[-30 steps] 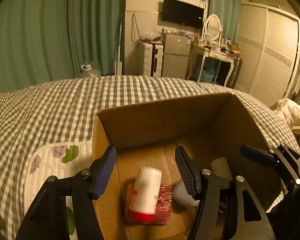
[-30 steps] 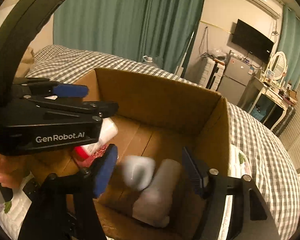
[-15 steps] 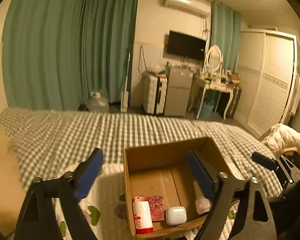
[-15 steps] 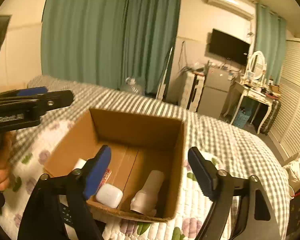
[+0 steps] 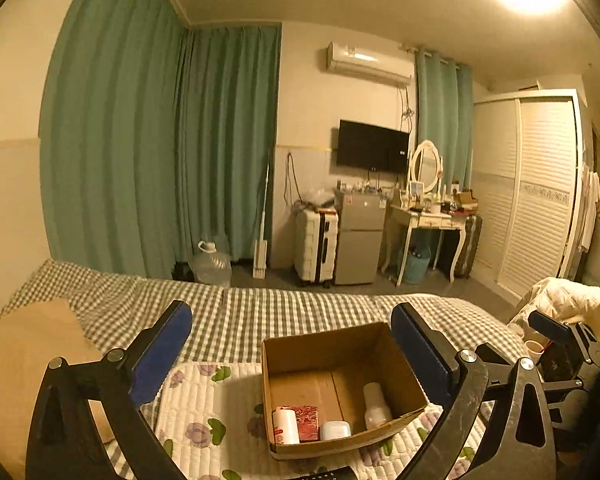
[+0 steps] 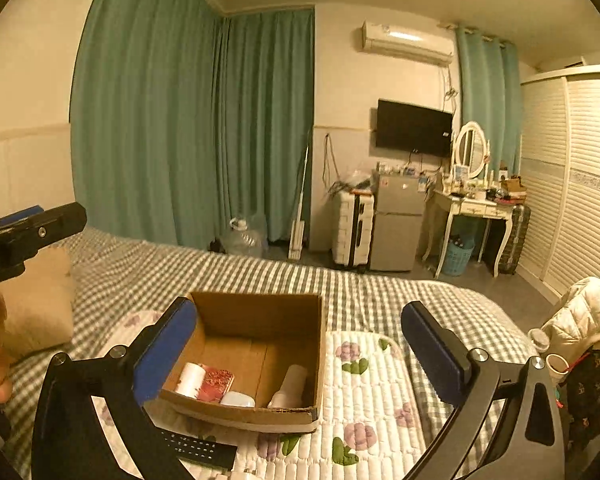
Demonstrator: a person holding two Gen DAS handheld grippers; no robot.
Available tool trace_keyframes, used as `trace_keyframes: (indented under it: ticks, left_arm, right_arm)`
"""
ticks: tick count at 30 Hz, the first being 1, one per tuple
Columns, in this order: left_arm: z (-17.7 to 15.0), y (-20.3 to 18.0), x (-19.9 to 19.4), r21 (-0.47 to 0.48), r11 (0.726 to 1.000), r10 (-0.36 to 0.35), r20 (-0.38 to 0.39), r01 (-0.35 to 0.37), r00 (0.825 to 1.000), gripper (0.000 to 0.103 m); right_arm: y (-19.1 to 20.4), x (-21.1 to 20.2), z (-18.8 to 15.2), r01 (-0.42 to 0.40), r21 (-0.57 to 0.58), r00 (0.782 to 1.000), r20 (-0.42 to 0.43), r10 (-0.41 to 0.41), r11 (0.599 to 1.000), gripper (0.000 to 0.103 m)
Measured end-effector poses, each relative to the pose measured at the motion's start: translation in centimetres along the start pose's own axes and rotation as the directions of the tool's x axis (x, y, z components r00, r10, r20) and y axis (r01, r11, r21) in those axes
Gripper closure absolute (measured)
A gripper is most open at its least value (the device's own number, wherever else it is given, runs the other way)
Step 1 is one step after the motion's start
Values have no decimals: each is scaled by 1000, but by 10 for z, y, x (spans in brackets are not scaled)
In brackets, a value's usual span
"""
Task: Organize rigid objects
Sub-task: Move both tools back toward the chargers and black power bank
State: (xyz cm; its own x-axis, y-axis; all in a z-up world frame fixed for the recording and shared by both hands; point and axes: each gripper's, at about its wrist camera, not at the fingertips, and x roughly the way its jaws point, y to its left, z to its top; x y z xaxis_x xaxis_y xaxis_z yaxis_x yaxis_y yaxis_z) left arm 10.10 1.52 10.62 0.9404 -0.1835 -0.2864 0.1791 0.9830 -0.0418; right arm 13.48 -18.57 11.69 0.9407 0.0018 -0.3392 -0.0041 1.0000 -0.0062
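Cardboard box point(image 5: 404, 376): white cylinders, maybe rounded case inside; both tools just spread wide, empty.

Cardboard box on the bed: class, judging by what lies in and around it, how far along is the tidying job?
Done: the open brown cardboard box holds a white red-capped bottle, a red patterned packet, a small white rounded case and a pale bottle. In hand: nothing; the left gripper and right gripper are open and empty, their jaws having just opened. Left: a black remote control lies on the quilt beside the box.
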Motion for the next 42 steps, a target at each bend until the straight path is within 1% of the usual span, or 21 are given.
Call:
trace_keyframes:
  ticks: [5, 8, 11, 13, 17, 21, 26, 29, 32, 35, 38, 42]
  left_arm:
    - [9, -4, -28, -1, 1000, 19, 22, -19, 1000, 1]
    - [14, -5, -44, -25, 1000, 19, 39, -18, 999, 1]
    - [14, -6, -58, -41, 999, 16, 48, -14, 999, 1]
    - [11, -8, -65, -36, 999, 28, 55, -26, 998, 1]
    - [4, -12, -70, -28, 999, 44, 47, -43, 998, 1]
    - [-4, -15, -74, -30, 998, 52, 43, -50, 998, 1]
    - [-27, -21, -70, 10, 994, 111, 37, -111, 993, 1]
    - [-48, -20, -61, 15, 992, 126, 0, -126, 992, 1]
    - [-73, -21, -46, 23, 993, 117, -70, -115, 991, 1]
    - [-100, -24, -32, 37, 994, 107, -141, -103, 984, 1]
    - [-127, -28, -17, 43, 995, 98, -204, -91, 974, 1]
    - [-163, -38, 2, 51, 997, 68, -298, -56, 952, 1]
  right_arm:
    - [-1, -38, 3, 8, 1, 999, 41, -8, 1000, 0]
    - [-4, -57, 7, 3, 12, 998, 55, -4, 1000, 0]
    - [-4, -78, 8, -13, 20, 998, 66, 12, 1000, 0]
    - [-2, -91, 7, -8, 6, 997, 71, 8, 1000, 0]
    - [2, -105, 3, -1, -18, 998, 70, 3, 1000, 0]
    - [4, -111, -6, -7, -27, 999, 51, 8, 1000, 0]
    - [4, -108, -24, -1, -50, 1000, 25, 2, 999, 0]
    - [0, -100, -35, 1, -46, 1000, -1, -1, 999, 0]
    - [-5, -88, -47, 4, -40, 1000, -28, -5, 999, 0]
    - [-9, -76, -60, 13, -46, 998, -57, -15, 999, 0]
    - [-13, -60, -76, 13, -42, 995, -100, -17, 999, 0]
    - [-20, -38, -99, 11, -28, 987, -160, -16, 1000, 0]
